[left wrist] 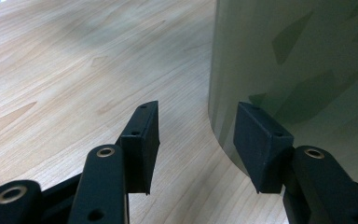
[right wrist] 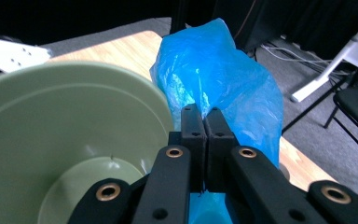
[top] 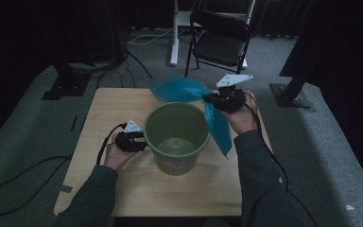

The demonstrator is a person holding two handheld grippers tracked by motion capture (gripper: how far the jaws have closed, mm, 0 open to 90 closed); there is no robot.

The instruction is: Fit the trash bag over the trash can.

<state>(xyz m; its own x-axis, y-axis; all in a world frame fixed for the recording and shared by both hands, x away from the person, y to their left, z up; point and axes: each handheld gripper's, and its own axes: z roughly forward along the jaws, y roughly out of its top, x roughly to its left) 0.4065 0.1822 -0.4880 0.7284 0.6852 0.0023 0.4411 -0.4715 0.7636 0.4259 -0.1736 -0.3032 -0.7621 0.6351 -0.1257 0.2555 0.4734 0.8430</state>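
The right gripper is pinching the blue plastic bag at the green bin's two o'clock rim, the bag trailing toward eleven and five; the left gripper, jaws spread, is waiting beside the bin's nine o'clock wall.

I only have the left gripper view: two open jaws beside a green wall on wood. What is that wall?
Observer: It is the side of a green bin standing upright on the table.
Operator: Is anything in the bin?
Observer: From above, its inside looks bare down to the bottom.
Operator: What is the other hand doing?
Observer: The right gripper is shut on a blue plastic bag, held above the bin's far rim.
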